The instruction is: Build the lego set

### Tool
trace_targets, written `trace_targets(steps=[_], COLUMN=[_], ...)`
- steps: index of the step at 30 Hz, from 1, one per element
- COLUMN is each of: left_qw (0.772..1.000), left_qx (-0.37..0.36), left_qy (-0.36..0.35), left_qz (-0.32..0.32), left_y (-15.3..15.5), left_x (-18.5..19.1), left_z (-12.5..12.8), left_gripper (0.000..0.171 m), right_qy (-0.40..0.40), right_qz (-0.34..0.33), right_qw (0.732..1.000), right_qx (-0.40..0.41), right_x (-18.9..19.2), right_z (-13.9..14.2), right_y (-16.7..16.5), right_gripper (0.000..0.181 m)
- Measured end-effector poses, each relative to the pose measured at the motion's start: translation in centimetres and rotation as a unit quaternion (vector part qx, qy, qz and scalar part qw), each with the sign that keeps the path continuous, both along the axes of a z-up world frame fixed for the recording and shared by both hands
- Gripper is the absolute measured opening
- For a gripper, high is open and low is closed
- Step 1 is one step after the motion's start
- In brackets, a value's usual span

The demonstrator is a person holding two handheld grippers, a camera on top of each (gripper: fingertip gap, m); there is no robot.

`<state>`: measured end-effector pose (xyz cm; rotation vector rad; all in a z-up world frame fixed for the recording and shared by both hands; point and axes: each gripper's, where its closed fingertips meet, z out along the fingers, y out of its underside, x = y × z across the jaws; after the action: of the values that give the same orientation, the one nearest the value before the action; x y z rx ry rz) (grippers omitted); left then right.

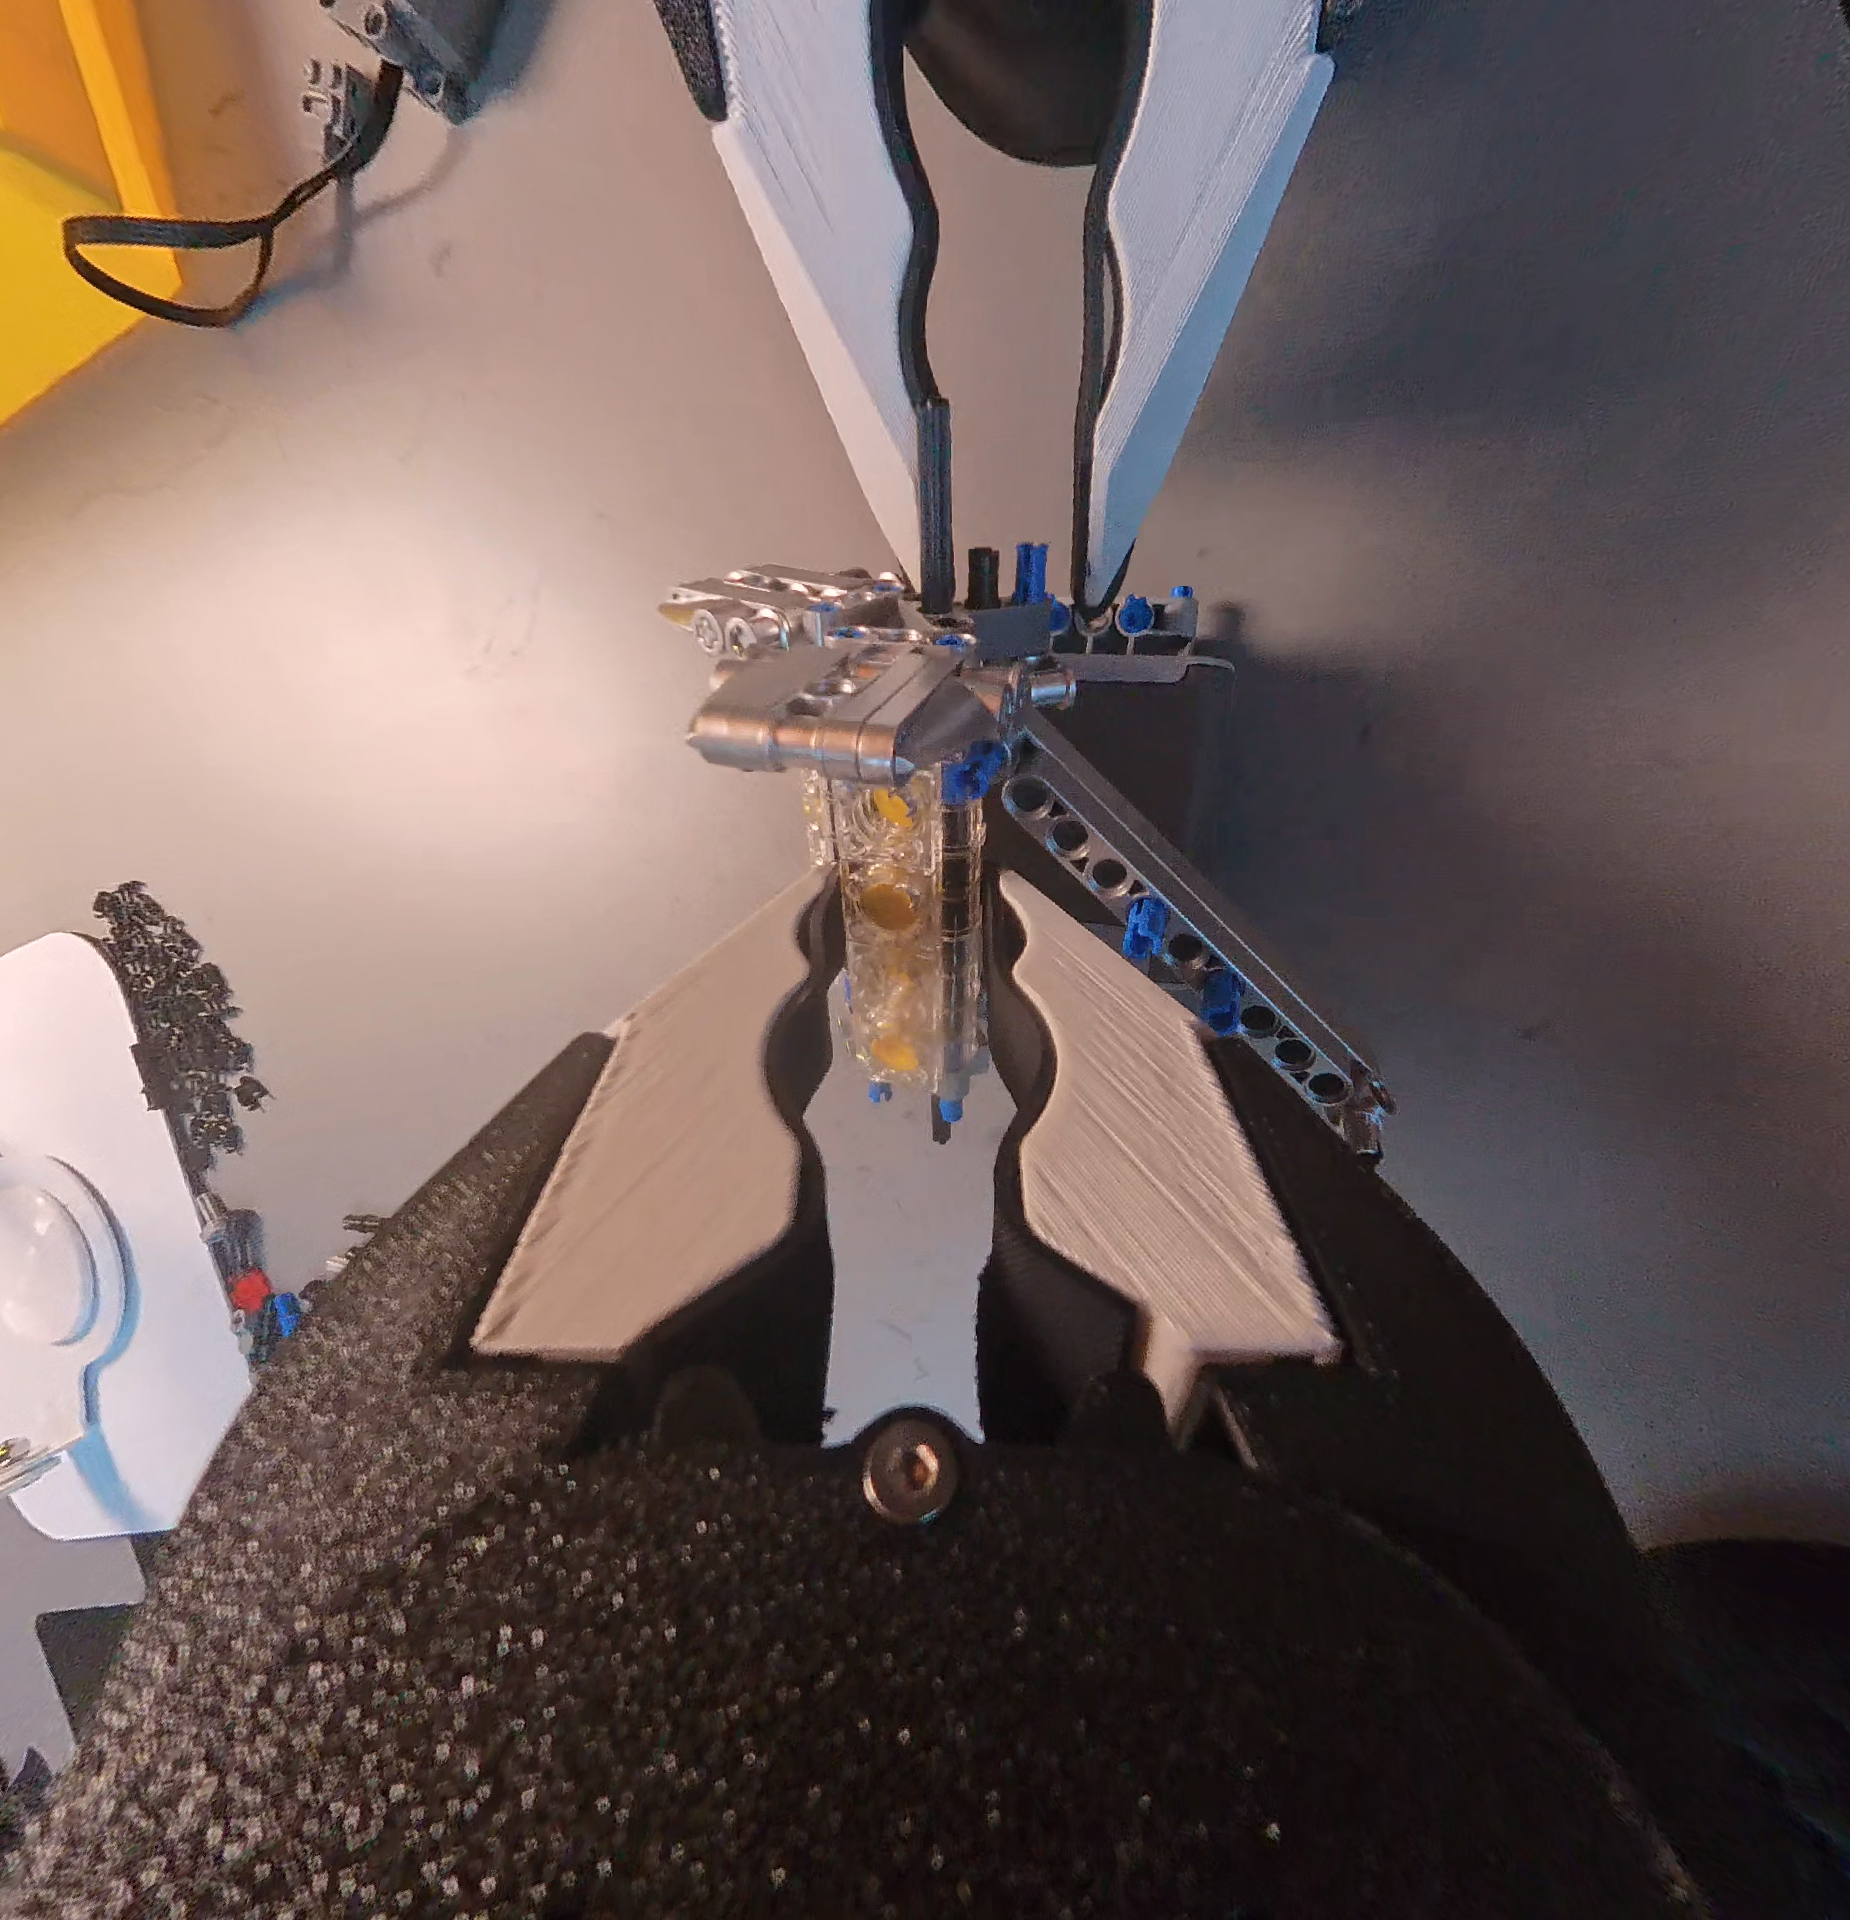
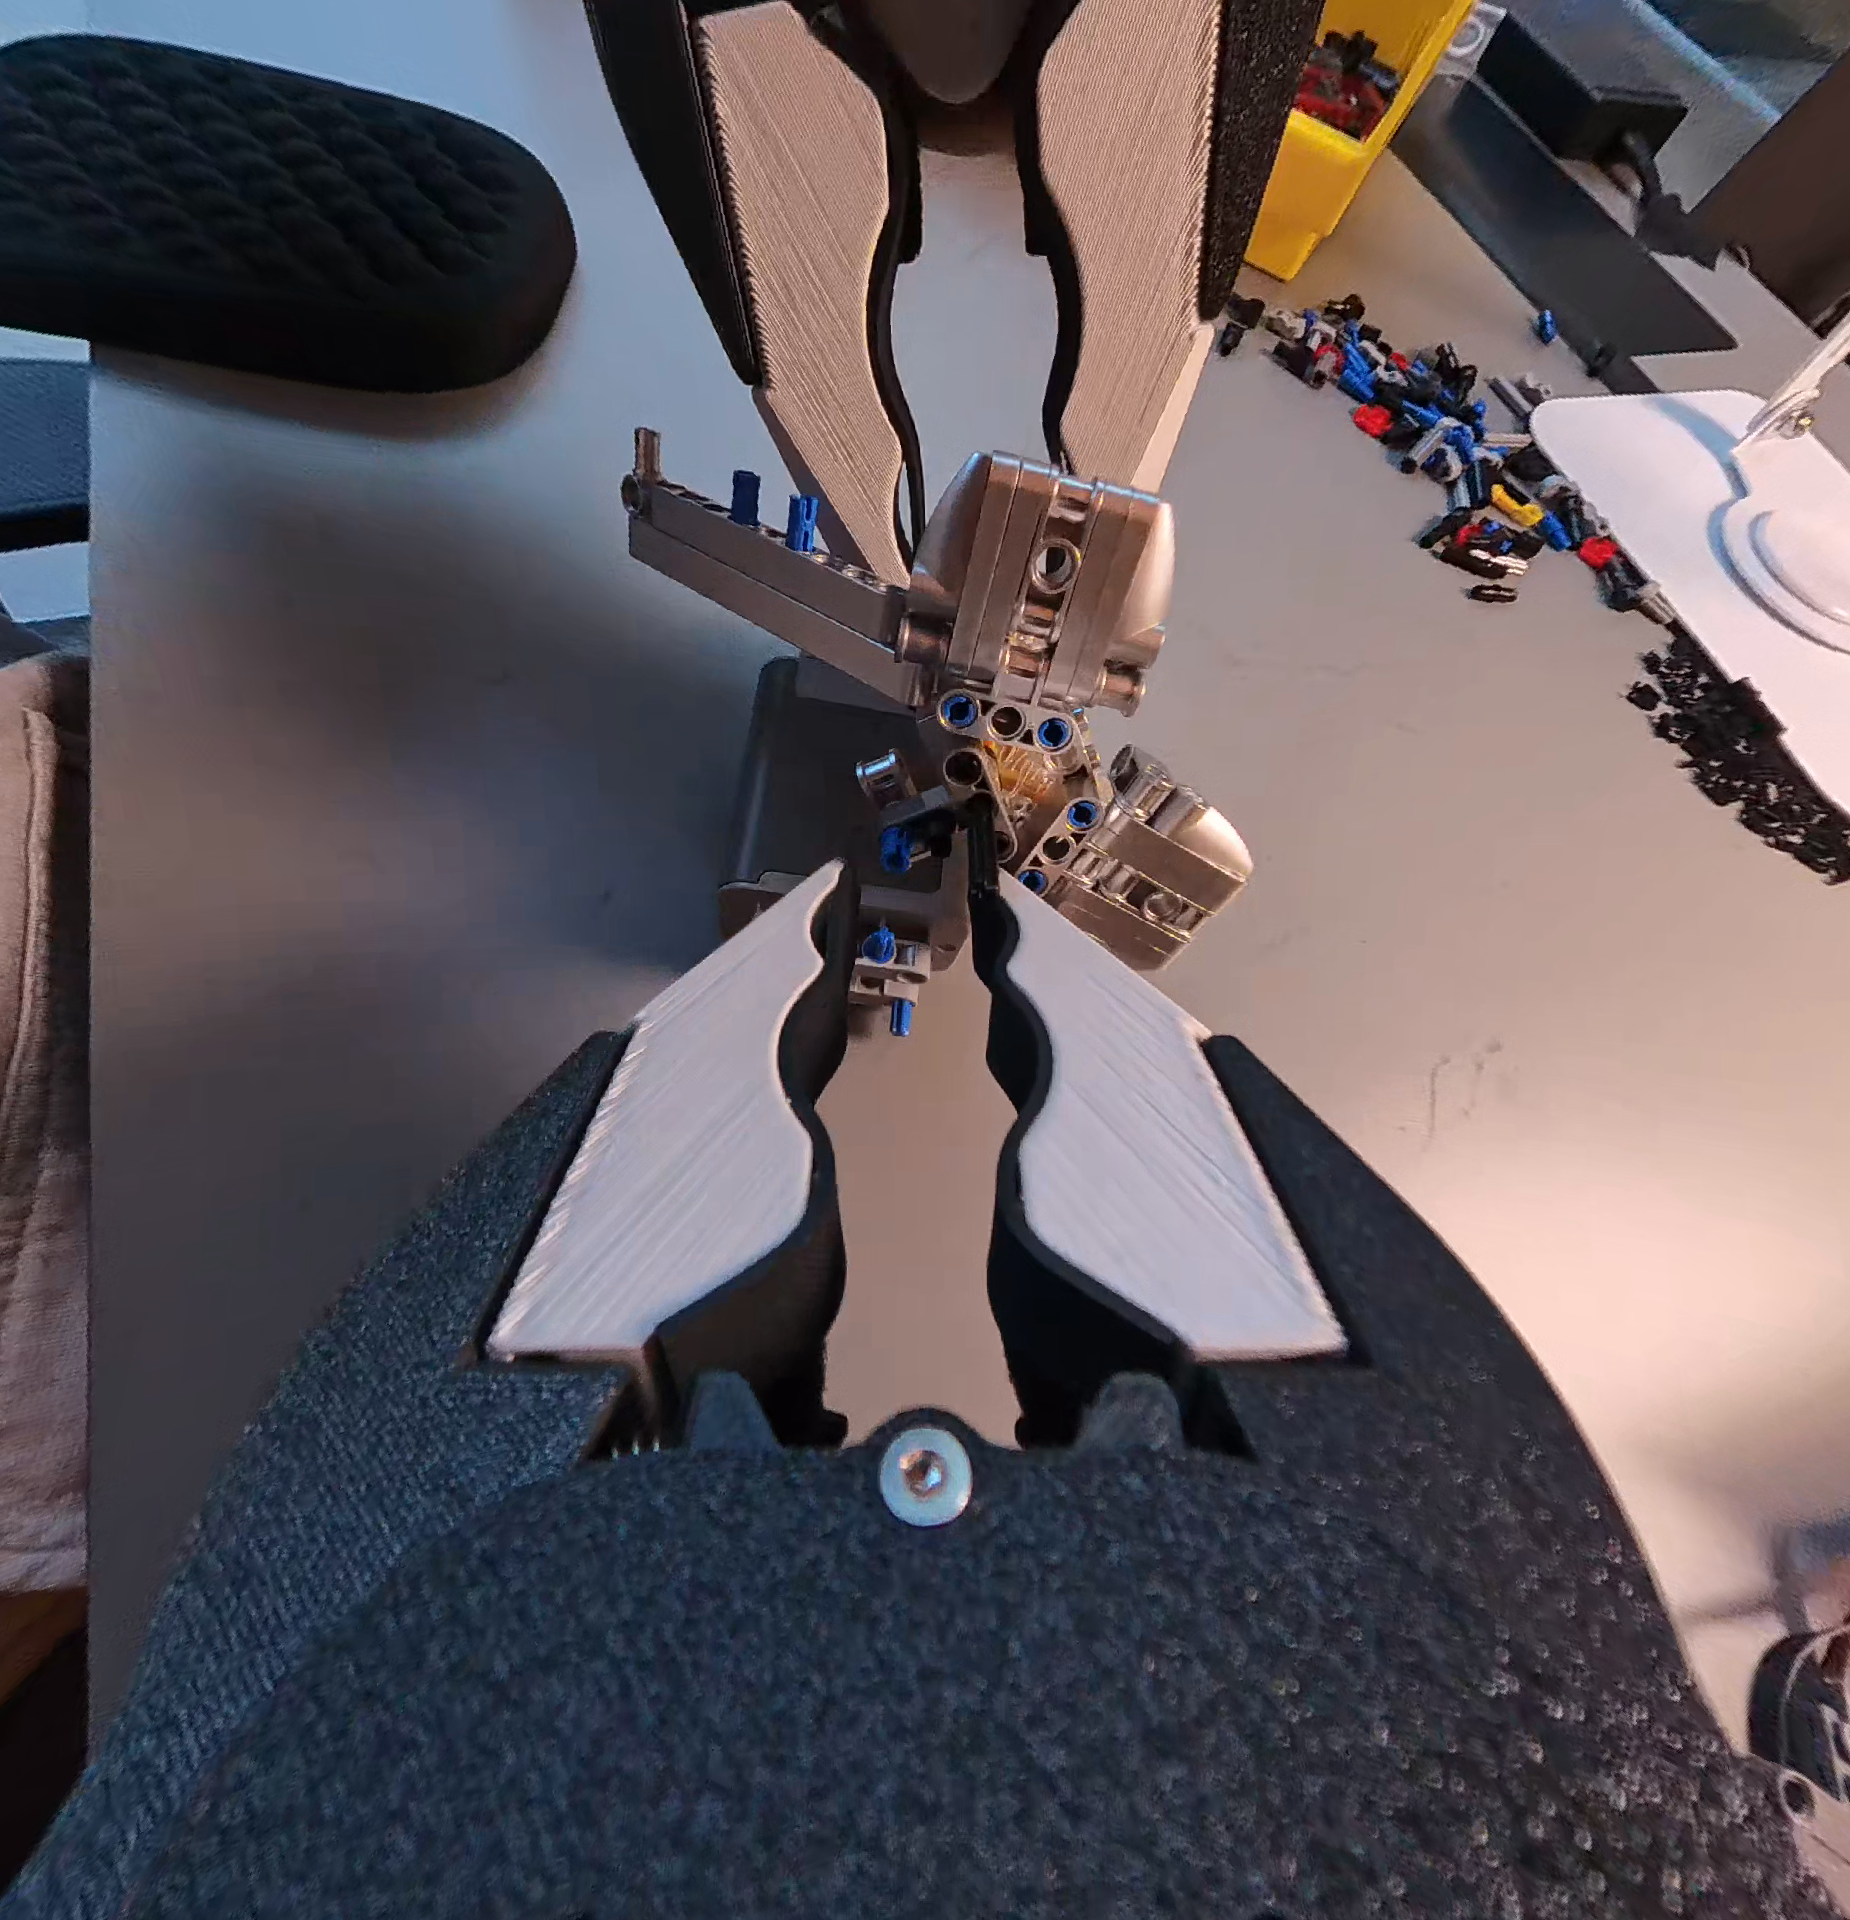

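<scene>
A grey toy-brick assembly of silver panels, with blue pins and a long holed beam, is held between both grippers above the pale table. My left gripper is shut on its clear block with yellow gears. My right gripper is shut on a small dark grey piece with blue pins at the assembly's other end. Each gripper shows opposite in the other's view: the right, the left around the silver panel block. A dark box lies under the assembly.
A pile of small coloured parts and a heap of black pins lie by a white stand base. A yellow bin stands at the back. A black padded armrest is at the table's left edge. A black cable loop lies nearby. My right fingertips sit around 6 centimeters from my left ones.
</scene>
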<state>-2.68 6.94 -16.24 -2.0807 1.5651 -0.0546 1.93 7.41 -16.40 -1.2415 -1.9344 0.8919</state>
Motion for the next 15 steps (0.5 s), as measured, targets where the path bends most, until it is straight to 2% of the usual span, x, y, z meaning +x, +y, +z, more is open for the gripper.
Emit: trace_targets(steps=[4,7,12,15], left_qw=[0.999,0.995,0.968,0.950], left_qx=[0.035,0.096,0.230,0.289], left_qy=[0.014,0.034,0.096,0.113], left_qz=[0.005,0.012,0.025,0.039], left_y=[0.5,1.3,2.0,1.7], left_x=[-0.1,-0.2,0.0,0.7], left_z=[0.3,1.2,3.1,3.8], left_gripper=[0.023,0.023,0.023,0.023], right_qy=[0.006,0.018,0.041,0.025], right_qz=[-0.009,-0.020,-0.037,-0.041], right_qw=[1.000,0.996,0.977,0.978], right_qx=[-0.022,-0.080,-0.205,-0.204], right_x=[0.0,0.2,0.6,0.4], right_z=[0.5,1.7,3.8,3.3], right_y=[0.4,0.9,1.3,1.2], right_gripper=[0.020,0.021,0.021,0.017])
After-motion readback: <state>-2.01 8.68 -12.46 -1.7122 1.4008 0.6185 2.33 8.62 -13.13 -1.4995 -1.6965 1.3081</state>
